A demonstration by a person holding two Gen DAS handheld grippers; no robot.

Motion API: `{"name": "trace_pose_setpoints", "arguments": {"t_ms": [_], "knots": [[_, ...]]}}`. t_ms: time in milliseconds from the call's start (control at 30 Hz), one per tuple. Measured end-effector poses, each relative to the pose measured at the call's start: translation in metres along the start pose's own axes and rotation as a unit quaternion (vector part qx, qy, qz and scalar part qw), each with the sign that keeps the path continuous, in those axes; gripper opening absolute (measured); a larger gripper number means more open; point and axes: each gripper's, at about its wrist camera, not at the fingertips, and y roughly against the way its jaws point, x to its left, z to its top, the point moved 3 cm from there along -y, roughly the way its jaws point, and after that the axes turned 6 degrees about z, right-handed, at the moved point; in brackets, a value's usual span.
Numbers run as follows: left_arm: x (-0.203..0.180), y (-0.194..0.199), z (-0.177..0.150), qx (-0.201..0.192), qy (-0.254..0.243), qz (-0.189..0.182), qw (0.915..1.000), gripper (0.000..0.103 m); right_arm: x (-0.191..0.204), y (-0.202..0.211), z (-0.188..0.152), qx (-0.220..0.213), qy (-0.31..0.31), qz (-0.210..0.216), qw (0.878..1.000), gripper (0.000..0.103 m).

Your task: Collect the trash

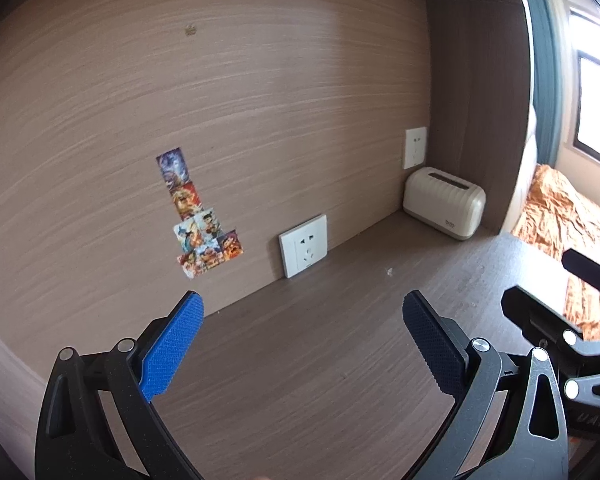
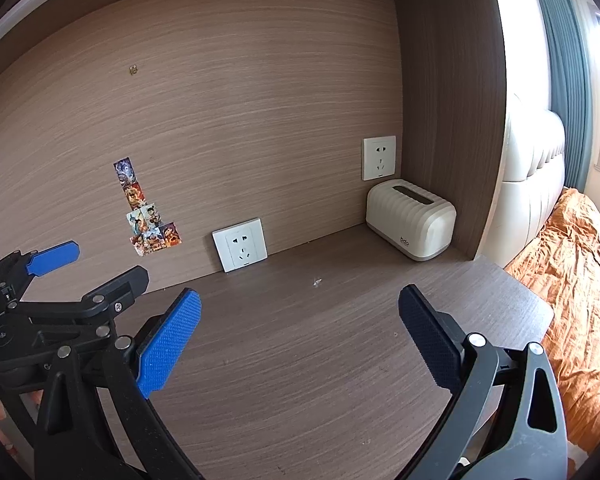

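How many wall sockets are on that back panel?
2: one socket low by the desk surface, right of the stickers; another socket higher, just above the cream box in the corner.

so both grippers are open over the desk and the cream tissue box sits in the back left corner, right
Not quite. The tissue box sits in the back right corner of the desk, below the upper wall socket, as the right wrist view shows. The left gripper and right gripper are indeed both open.

desk (image 2: 300, 360) dark woodgrain | tissue box (image 2: 412, 220) cream, ribbed | stickers (image 2: 148, 224) multicolour | bedding (image 2: 580, 264) orange
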Motion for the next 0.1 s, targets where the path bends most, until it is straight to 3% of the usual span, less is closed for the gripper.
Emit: {"name": "trace_pose_setpoints", "arguments": {"t_ms": [100], "knots": [[0.0007,-0.0034,0.0004,0.0,0.002,-0.006,1.0,0.098,-0.0011,-0.0009,-0.0002,0.001,-0.003,0.003,1.0,0.099]]}}
